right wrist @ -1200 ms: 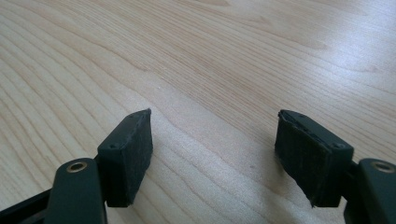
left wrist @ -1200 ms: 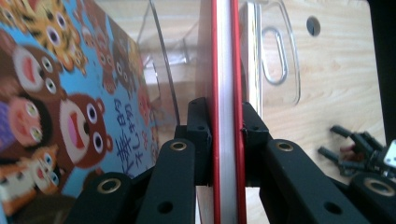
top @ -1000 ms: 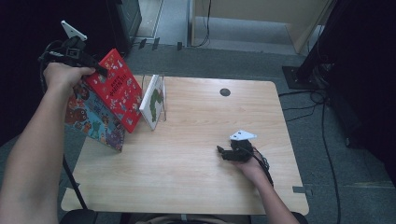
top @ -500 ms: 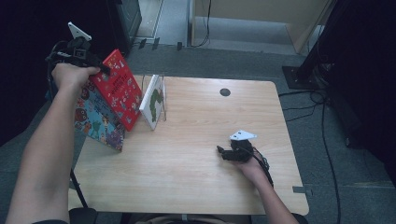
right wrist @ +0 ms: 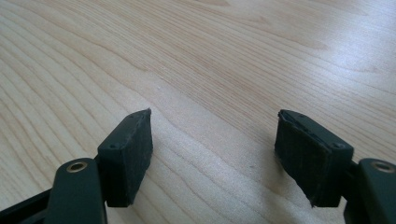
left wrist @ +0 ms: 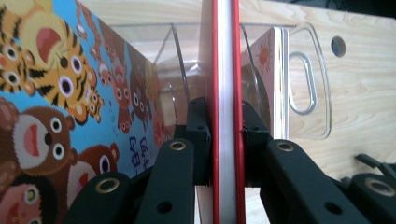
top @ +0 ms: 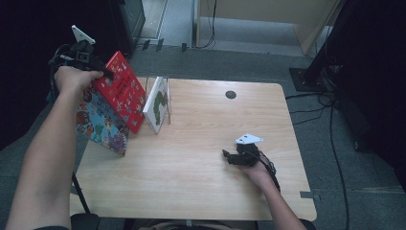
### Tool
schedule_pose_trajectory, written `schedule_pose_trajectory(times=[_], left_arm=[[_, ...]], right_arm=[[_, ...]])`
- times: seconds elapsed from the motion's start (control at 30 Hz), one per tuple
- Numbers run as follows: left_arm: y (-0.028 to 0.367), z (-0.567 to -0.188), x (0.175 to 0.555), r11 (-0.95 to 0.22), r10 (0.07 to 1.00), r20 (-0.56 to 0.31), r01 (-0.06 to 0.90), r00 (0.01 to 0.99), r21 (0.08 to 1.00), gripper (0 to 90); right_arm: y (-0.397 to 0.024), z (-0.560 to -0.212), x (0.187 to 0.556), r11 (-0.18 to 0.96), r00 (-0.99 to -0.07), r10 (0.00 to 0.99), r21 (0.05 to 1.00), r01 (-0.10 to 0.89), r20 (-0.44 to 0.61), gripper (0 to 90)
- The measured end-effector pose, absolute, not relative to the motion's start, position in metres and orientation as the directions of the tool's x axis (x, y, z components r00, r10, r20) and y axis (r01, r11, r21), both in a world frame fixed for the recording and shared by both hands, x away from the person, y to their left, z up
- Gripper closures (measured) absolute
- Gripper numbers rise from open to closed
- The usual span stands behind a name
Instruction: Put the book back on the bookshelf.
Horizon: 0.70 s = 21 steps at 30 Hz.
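Note:
My left gripper (top: pixel 106 75) is shut on the top edge of a red picture book (top: pixel 122 91), held tilted over the table's left edge. In the left gripper view both pads (left wrist: pixel 198 126) press the red book (left wrist: pixel 225 56) from either side. A blue animal book (top: pixel 100 125) leans below and left of it; its cover (left wrist: pixel 56 93) fills the left side of that view. A white book (top: pixel 158 101) stands in a clear acrylic holder (left wrist: pixel 308 84). My right gripper (top: pixel 225 154) rests on the wooden table (top: pixel 201 120), its jaws (right wrist: pixel 212 149) open with nothing between them.
A dark round grommet (top: pixel 231 94) sits near the table's far edge. Cables (top: pixel 330 110) run over the floor to the right. A dark cabinet (top: pixel 129 19) stands behind the table's left corner.
The left hand has edged slightly to the right with the red book still in its grip. The right gripper has stayed in place.

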State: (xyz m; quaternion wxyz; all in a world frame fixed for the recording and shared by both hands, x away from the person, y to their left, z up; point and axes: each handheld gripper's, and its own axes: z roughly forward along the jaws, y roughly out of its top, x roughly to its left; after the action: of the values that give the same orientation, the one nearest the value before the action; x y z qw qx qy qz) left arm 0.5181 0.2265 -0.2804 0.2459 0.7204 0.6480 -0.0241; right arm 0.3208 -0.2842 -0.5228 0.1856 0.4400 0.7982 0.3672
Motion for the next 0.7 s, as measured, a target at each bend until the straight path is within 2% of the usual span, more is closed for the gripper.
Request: schedule_pose_trajectory(times=[0.13, 0.47, 0.7], left_arm=[[0.225, -0.284, 0.518, -0.059, 0.917, -0.368, 0.966, 0.152, 0.251, 77.6], [0.22, -0.291, 0.523, -0.081, 0.913, -0.379, 0.978, 0.15, 0.191, 76.4], [0.222, -0.292, 0.523, -0.052, 0.923, -0.365, 0.979, 0.123, 0.198, 79.6]], right_arm=[[-0.284, -0.523, 0.321, 0.343, -0.544, 0.839, 0.75, 0.566, 0.027, 27.4], [-0.284, -0.523, 0.321, 0.343, -0.543, 0.839, 0.75, 0.566, 0.027, 27.4], [-0.284, -0.523, 0.321, 0.343, -0.544, 0.839, 0.749, 0.566, 0.027, 27.4]])
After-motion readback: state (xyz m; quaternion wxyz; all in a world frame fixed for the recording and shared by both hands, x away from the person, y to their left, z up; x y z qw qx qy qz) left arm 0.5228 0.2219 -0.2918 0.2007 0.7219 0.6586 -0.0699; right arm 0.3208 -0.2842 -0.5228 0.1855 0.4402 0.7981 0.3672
